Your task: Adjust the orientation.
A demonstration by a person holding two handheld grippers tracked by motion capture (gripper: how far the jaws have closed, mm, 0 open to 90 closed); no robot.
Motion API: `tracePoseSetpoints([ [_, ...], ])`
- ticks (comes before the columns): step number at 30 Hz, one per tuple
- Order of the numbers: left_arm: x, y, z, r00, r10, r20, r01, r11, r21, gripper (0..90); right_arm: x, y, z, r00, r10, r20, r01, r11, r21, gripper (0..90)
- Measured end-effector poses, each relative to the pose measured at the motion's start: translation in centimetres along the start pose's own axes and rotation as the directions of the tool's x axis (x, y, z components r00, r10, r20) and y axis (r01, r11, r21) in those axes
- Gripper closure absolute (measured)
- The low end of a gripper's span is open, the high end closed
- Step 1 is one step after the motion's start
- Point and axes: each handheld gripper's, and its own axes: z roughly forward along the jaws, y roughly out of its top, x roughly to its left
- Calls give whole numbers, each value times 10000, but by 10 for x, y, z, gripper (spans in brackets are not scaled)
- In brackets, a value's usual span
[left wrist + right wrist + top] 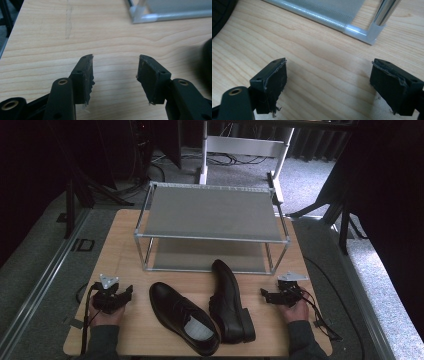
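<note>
Two glossy black leather lace-up shoes lie mid-worktop: one upright, its mate on its side at its 3 o'clock. They look stiff, fairly heavy and slick, so the firm heel collar seems the best hold. The left hand-held gripper and the right hand-held gripper flank them, jaws wide and empty.

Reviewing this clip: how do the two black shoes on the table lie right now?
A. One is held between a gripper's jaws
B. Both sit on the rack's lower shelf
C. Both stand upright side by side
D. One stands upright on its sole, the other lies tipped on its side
D: in the high view the left shoe stands on its sole with its opening facing up, while the right shoe lies on its side before the rack.
</note>
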Motion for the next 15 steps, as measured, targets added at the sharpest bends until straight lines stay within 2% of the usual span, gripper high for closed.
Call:
tracePoseSetpoints([
  [6, -6, 0, -10, 9995, 188, 240, -184, 9997, -154, 465, 3, -2, -2, 10000, -5, 15, 5, 10000, -2, 138],
  [10, -8, 0, -11, 9991, 232, 363, -229, 9997, -79, 461, 3, -2, -2, 10000, -8, 9, 8, 10000, 9, 138],
  [14, -13, 0, -17, 9976, 337, 609, -334, 9994, -57, 461, 3, -3, -3, 10000, -3, 19, 3, 10000, 6, 138],
  [15, -16, -2, -23, 9962, 385, 780, -376, 9992, -137, 462, 3, -3, -3, 10000, 4, 15, -4, 10000, 8, 138],
])
